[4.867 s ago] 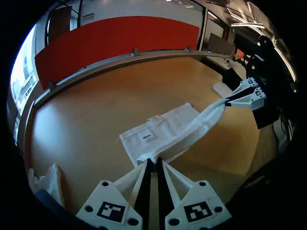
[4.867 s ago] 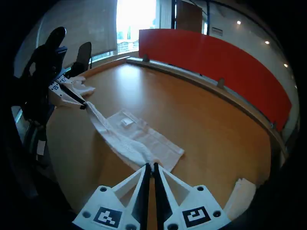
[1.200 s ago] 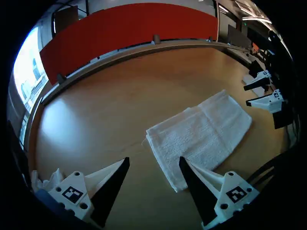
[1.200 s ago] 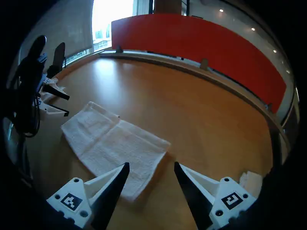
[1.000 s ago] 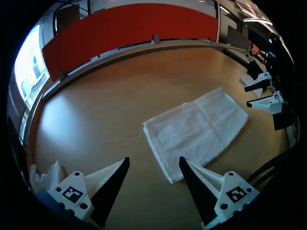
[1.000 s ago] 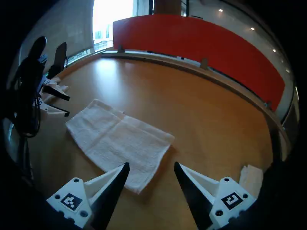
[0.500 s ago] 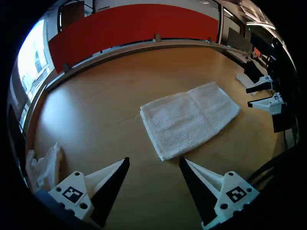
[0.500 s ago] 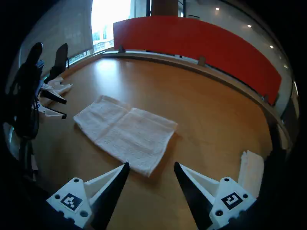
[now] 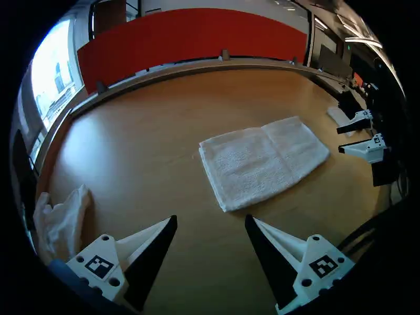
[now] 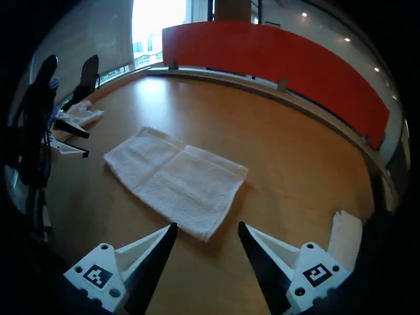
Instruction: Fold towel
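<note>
Towel (image 9: 261,160) white, folded into a thick rectangle, flat on the wooden counter (image 9: 136,136), gripped by neither pair of fingers.

Nearest in the left gripper view, left gripper (image 9: 210,218): fingers spread wide, holding nothing, bare wood between the tips. Just beyond that gap, one near corner of the towel, apart from both fingers. Off to the near left, a crumpled cloth (image 9: 60,223), white, at the counter's edge. Past the towel's far end, right gripper (image 9: 339,140), fingers likewise parted and empty, with a folded cloth (image 9: 338,114), small and white, just behind. Farthest back, a red partition (image 9: 189,39) along the counter's rear edge and a bright window (image 9: 50,84) to the left.

Nearest in the right gripper view, right gripper (image 10: 207,224), fingers wide apart above the counter (image 10: 294,157), nothing held. Towel (image 10: 176,180) just ahead, a shallow crease across its middle, near corner showing in the gap between the fingers. Folded cloth (image 10: 346,239) at near right. Farther left, left gripper (image 10: 87,146), fingers parted, beside the crumpled cloth (image 10: 84,111). Red partition (image 10: 283,58) and window (image 10: 157,31) at the back.
</note>
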The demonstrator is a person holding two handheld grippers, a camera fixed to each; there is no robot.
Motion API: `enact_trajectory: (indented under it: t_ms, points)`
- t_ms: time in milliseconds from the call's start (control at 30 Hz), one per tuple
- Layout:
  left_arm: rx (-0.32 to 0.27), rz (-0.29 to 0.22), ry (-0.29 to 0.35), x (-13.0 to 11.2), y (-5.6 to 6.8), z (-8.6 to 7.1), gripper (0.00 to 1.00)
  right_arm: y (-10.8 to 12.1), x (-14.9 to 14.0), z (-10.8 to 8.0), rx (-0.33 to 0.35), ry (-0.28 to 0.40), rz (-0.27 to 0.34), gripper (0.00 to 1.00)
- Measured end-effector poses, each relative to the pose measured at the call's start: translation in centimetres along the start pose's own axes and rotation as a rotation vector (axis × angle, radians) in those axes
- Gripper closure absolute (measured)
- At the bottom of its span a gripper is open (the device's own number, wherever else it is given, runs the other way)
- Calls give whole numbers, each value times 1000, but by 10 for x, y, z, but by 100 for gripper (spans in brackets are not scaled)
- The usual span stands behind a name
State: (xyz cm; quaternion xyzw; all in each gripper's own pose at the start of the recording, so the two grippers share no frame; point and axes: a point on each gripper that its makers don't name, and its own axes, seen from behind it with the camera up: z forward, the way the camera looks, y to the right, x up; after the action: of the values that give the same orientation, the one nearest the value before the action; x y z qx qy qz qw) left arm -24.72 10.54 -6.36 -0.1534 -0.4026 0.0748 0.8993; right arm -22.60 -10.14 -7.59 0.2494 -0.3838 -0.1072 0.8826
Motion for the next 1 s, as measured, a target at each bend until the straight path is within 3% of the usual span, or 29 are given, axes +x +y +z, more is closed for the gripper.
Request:
enact_trajectory:
  t_ms: [533,1000]
  points:
    - [87,-119,21,-23,-20,-21,4,-1,2,12,50,-19,-68,10]
    - [121,-154,25,-35,-29,-34,4,-1,-4,20,88,-52,-128,13]
